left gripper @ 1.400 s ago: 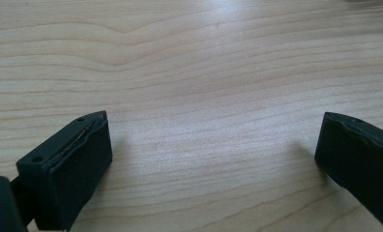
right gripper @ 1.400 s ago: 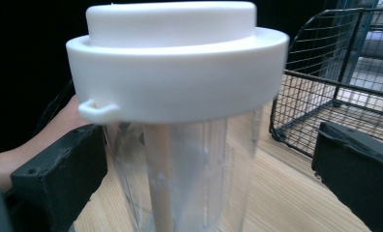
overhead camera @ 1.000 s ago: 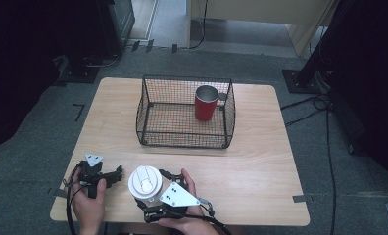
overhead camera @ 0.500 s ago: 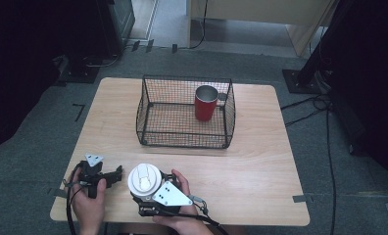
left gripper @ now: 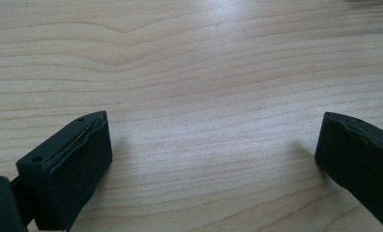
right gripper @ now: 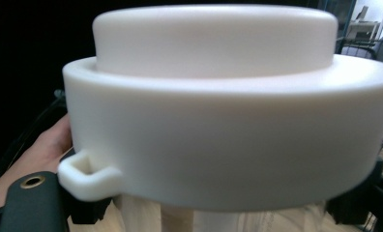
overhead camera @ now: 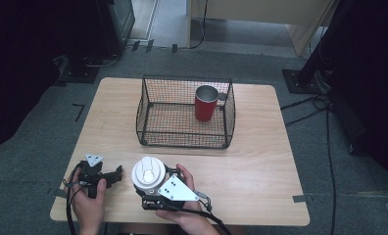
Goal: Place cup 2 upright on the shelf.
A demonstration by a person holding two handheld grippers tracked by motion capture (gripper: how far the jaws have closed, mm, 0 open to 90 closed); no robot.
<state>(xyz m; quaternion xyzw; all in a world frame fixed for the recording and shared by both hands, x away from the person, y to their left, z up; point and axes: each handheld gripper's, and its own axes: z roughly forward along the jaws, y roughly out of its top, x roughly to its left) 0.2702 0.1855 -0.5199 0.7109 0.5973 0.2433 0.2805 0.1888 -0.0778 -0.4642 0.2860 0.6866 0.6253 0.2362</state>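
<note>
The white-lidded cup (overhead camera: 148, 173) stands near the front edge of the counter (overhead camera: 260, 161), well in front of the wire basket (overhead camera: 186, 111) and a little to the left of the basket's middle. The right gripper (overhead camera: 150, 188) is clamped on this cup: in the right gripper view the broad white lid (right gripper: 228, 121) with its small tab looms just above the 2 black jaws, which press on the clear body under the lid from either side. Its jaws have just been closing, with the cup between them, and now they hold it firmly. From above, the grey three-cornered plate of that gripper lies just to the right of the cup, and the person's right hand (overhead camera: 192, 215) wraps the gripper body from the front edge of the counter. The left gripper (overhead camera: 114, 175) rests to the left of the cup, near it but apart from it, held in the person's left hand (overhead camera: 88, 200). Its 2 jaws stand wide apart with bare wood grain between them. Inside the basket, in its back right corner, a red mug (overhead camera: 205, 103) with a metal rim stands upright, well apart from the cup.
</note>
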